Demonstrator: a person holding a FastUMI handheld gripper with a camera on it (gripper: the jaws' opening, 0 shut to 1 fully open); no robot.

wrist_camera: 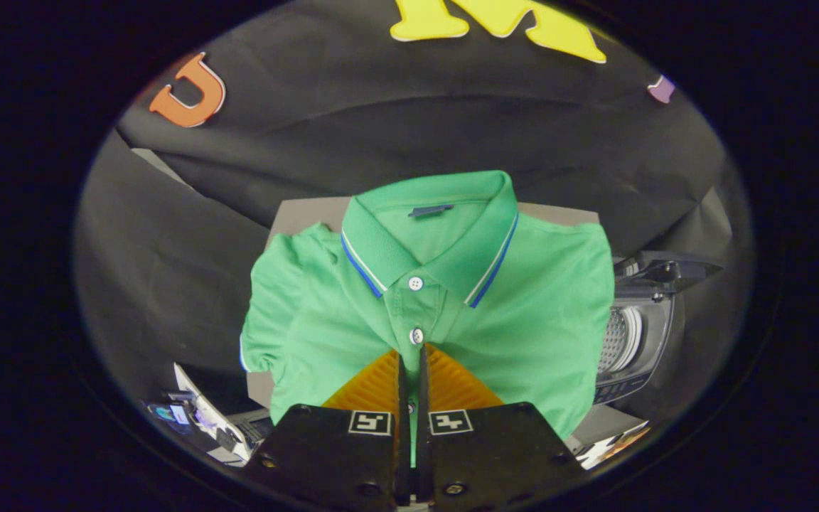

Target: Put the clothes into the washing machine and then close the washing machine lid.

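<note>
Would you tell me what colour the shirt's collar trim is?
Blue and white stripes edge the green shirt's collar, seen in the gripper view.

Shirt: we note a green polo shirt [452, 306], blue-and-white trimmed collar, two white buttons, spread flat face-up on a grey board | Washer: we note the washing machine [633, 334] just beside the shirt's sleeve edge, lid raised, perforated drum visible
</note>
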